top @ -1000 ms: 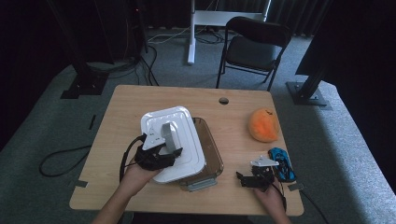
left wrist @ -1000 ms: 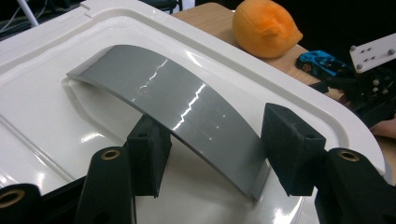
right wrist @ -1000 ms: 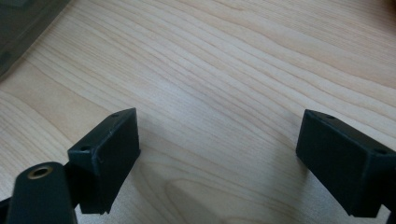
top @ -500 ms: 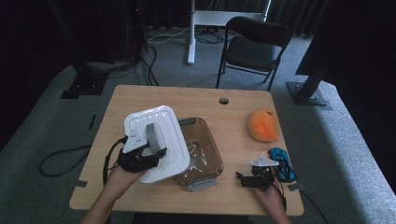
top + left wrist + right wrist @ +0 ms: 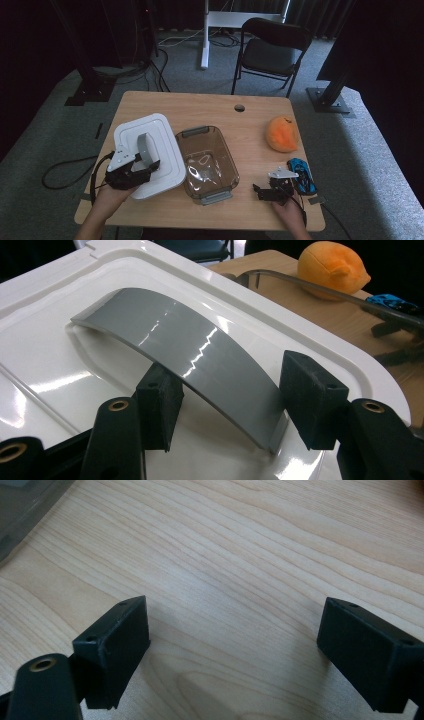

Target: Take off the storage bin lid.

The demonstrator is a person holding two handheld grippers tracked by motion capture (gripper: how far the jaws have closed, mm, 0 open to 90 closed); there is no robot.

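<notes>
Lid (image 5: 150, 152): white plastic, stiff, light, glossy, likely slippery. It is held by its grey arched handle (image 5: 190, 365), the best hold, in the left gripper (image 5: 142, 167), jaws narrow on the strap, left of the bin (image 5: 206, 162). Right gripper (image 5: 272, 192) rests wide, empty, on the table (image 5: 240, 122).

Both tools are showing matte black bodies. The left tool (image 5: 131, 169) is wearing a grey three-cornered plate on top, with a black cable looping off behind it. The right tool (image 5: 272, 190) is carrying the same grey plate. Up close, blocky black pads (image 5: 117, 645) are showing small screw holes, brass-ringed eyelets glinting just behind them. Forearms are showing bare, no sleeves.
</notes>
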